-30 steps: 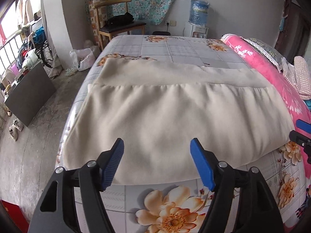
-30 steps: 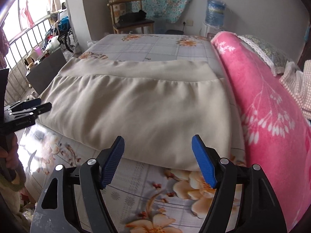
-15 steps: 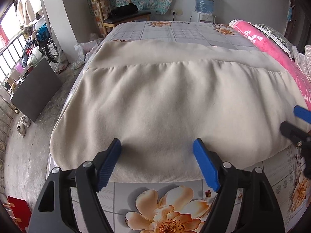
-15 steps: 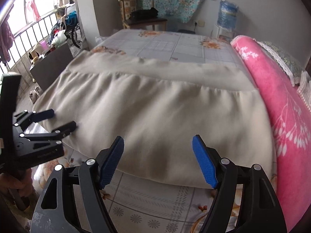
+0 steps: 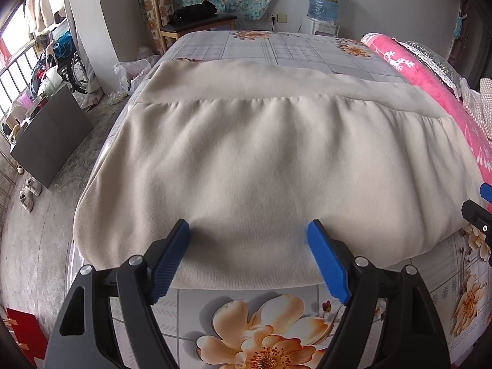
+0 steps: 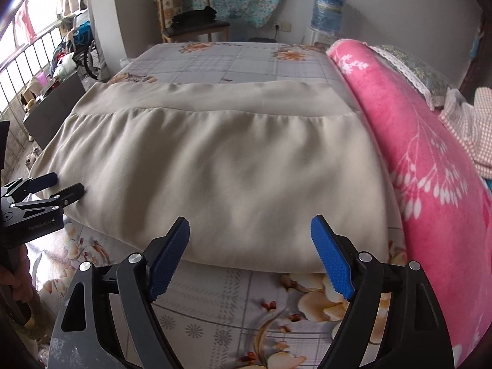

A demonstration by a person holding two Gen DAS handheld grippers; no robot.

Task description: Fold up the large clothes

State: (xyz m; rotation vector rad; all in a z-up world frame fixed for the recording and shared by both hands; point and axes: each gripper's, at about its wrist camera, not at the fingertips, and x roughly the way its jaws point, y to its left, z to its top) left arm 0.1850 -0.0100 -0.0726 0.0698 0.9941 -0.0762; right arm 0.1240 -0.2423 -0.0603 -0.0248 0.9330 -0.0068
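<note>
**A:** Left wrist view first. The left gripper (image 5: 247, 247) has its blue pads spread wide, nothing between them, hovering right at the near hem of the cream garment (image 5: 270, 166). That garment lies flat on the floral bedsheet (image 5: 255, 332), its long axis running left to right across the bed, with a seam band along the far side.

**B:** So the cloth is straight ahead of the pads?

**A:** Dead ahead and a shade below, the near edge sitting just between the fingertips. At the far right edge of this view the right gripper (image 5: 479, 206) pokes in, close to the garment's near right corner.

**B:** Over to the right wrist view.

**A:** The right gripper (image 6: 249, 243) is spread just as wide, empty, over the near hem toward its right end. The cream garment (image 6: 221, 166) stretches away from it, and the pink blanket (image 6: 430, 166) rises just beside the cloth's right edge. Out left, the left gripper (image 6: 58, 184) hangs at the near left corner, fingers parted, tips seemingly brushing the fabric.

**B:** Which hand is nearer?

**A:** Hard to separate them; each sits at its own end of the near edge. I'd judge the next move is a pinch on that hem by both, then carrying it toward the far band.
</note>
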